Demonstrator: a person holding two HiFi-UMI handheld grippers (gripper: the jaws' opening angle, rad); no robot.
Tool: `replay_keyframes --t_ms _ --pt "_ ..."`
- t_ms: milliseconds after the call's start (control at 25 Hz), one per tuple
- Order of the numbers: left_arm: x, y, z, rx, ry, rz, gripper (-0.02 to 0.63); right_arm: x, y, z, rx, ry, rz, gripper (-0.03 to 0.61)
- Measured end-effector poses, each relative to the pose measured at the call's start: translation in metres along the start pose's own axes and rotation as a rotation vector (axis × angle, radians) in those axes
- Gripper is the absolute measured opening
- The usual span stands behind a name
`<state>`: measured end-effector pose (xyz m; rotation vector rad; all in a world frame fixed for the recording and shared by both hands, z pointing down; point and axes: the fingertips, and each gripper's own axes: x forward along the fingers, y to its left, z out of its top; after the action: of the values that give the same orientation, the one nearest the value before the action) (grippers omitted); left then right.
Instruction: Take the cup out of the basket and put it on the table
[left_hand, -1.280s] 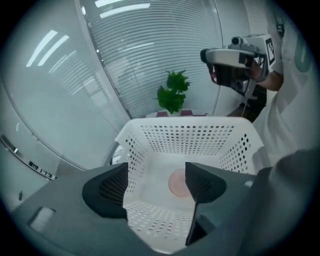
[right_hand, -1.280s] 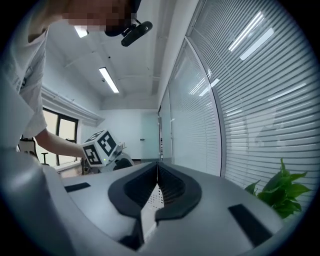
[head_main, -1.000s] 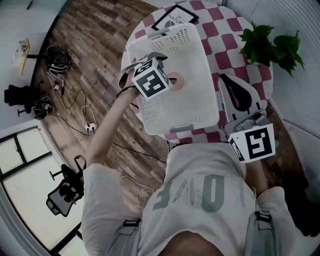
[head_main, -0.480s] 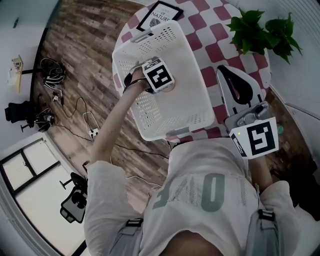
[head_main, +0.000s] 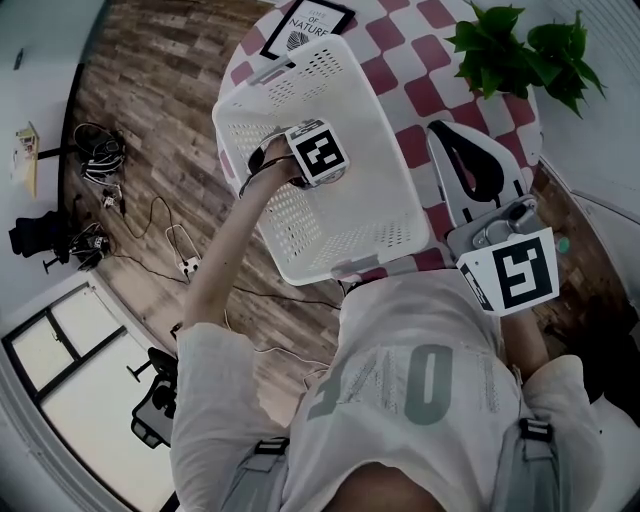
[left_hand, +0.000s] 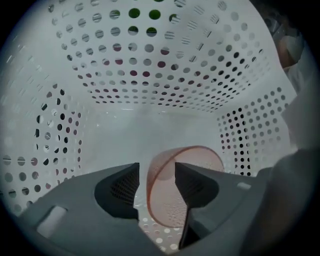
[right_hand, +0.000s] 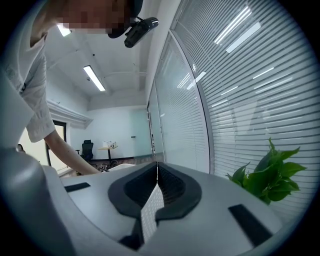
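- So, left gripper (left_hand: 156, 175) has just been closing its jaws astride the cup (left_hand: 165, 210) wall, not pinching yet; right gripper (right_hand: 156, 172) is pressed together.
- Finish squeezing, then lift straight up out of the basket (left_hand: 150, 90).

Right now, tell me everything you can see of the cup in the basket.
The cup is pale pink, see-through plastic by its look, with a thin red edge and a finely dotted wall. It sits low in the white basket, between the jaws of the left gripper, which have just been closing; a gap shows beside one jaw. Upright or tipped, I cannot tell.
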<state>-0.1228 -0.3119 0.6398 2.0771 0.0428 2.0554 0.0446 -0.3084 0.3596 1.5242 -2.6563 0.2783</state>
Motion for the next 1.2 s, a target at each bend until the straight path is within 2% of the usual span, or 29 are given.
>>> replay_keyframes --t_ms 80,400,680,840,960,1200 --pt "0.002 -0.002 0.001 0.009 0.002 -0.007 0.22 0.001 0.002 -0.002 0.002 0.007 0.005 0.011" --pt "0.004 0.009 -0.004 0.065 0.022 0.074 0.028 0.001 0.004 -0.004 0.001 0.013 0.0 0.011" --pt "0.003 0.008 -0.004 0.036 -0.008 0.06 0.025 0.0 0.007 -0.004 -0.016 0.02 -0.001 0.011" --pt "-0.003 0.008 -0.003 0.047 -0.032 0.091 0.023 0.002 0.014 -0.001 -0.03 0.02 0.009 0.011" --pt "-0.016 0.009 0.008 0.063 -0.097 0.132 0.021 0.004 0.023 0.004 -0.05 0.015 0.027 0.011" --pt "-0.065 0.01 0.026 0.028 -0.243 0.218 0.021 0.001 0.037 0.014 -0.082 -0.006 0.053 0.011"
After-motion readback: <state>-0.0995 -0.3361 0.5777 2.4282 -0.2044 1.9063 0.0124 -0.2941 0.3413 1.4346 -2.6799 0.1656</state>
